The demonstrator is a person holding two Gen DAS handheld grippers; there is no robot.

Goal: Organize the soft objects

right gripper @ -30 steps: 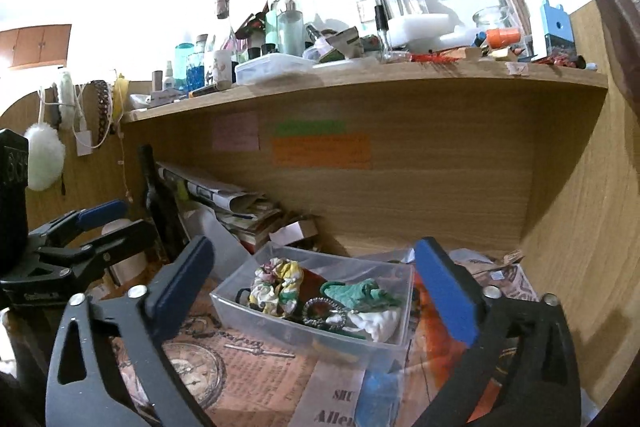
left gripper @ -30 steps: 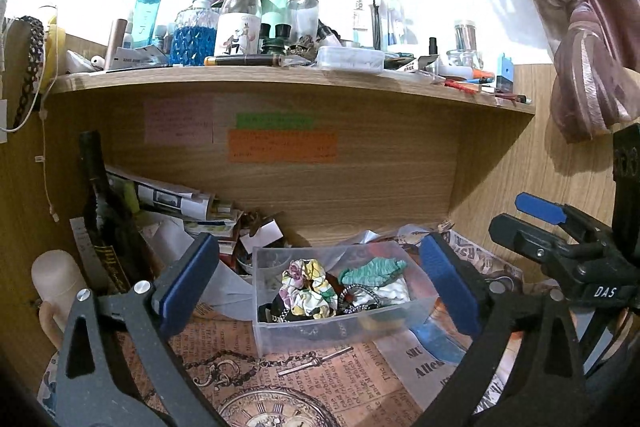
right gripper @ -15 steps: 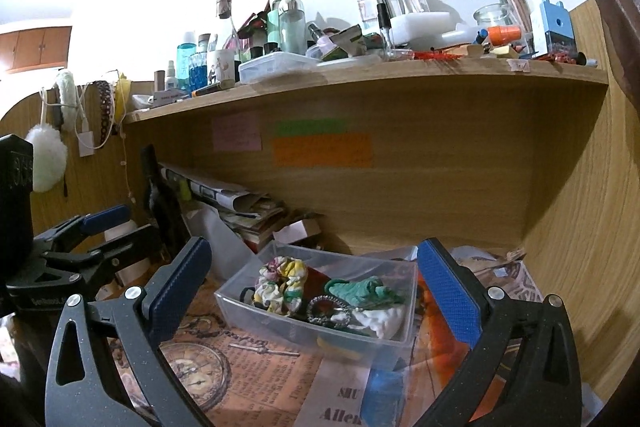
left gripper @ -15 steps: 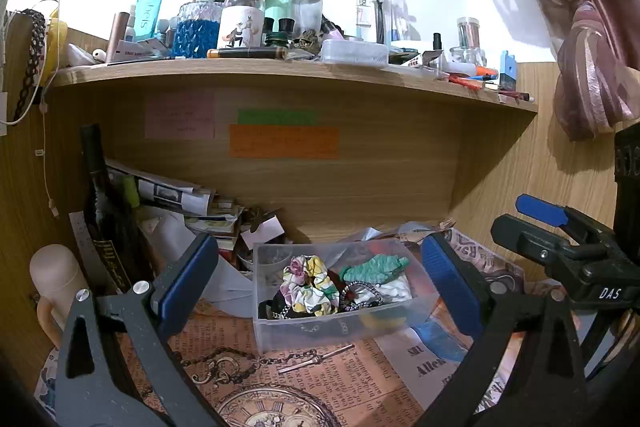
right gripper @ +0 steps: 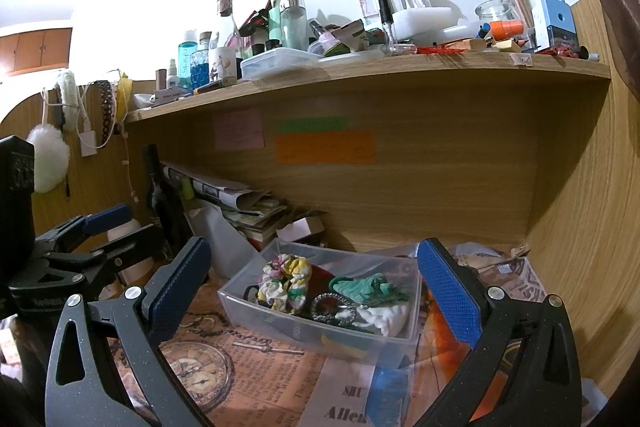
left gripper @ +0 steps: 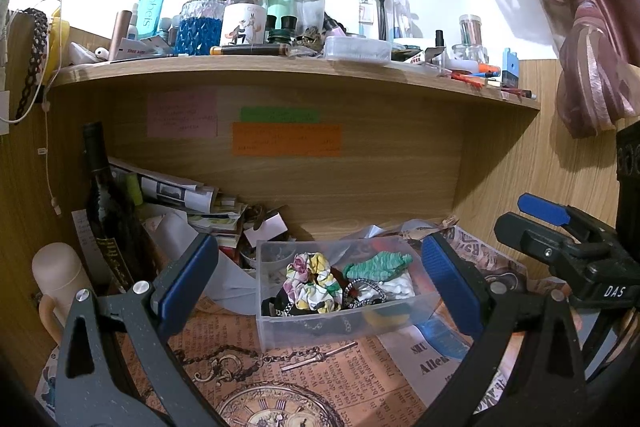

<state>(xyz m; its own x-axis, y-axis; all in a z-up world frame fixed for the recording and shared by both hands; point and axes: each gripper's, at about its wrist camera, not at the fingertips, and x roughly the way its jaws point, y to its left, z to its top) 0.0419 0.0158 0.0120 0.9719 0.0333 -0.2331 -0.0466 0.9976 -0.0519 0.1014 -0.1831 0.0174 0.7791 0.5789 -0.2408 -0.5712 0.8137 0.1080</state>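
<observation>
A clear plastic box [left gripper: 320,323] stands on the newspaper-print sheet [left gripper: 340,379] under the wooden shelf [left gripper: 280,67], and the soft things lie inside it. I can count four of them: one floral scrunchie [left gripper: 314,281] in yellow, pink and white, puffy and folded in a ring, at the left part of the box; one green scrunchie [left gripper: 378,264], ribbed and long, at the back right; one white soft piece [left gripper: 398,287], wrinkled, just under the green one; and one small beaded ring [left gripper: 362,293] with a dark red middle, between the floral one and the white one. Some dark items lie beneath them, but what they are I cannot tell.

The left gripper [left gripper: 320,287] has its two blue pads set wide, with nothing between them, and the box shows in the gap. The right gripper [right gripper: 312,291] is wide in the same way and also empty; from its view the box is seen with one corner toward the camera. Each gripper is near the box, not touching it
</observation>
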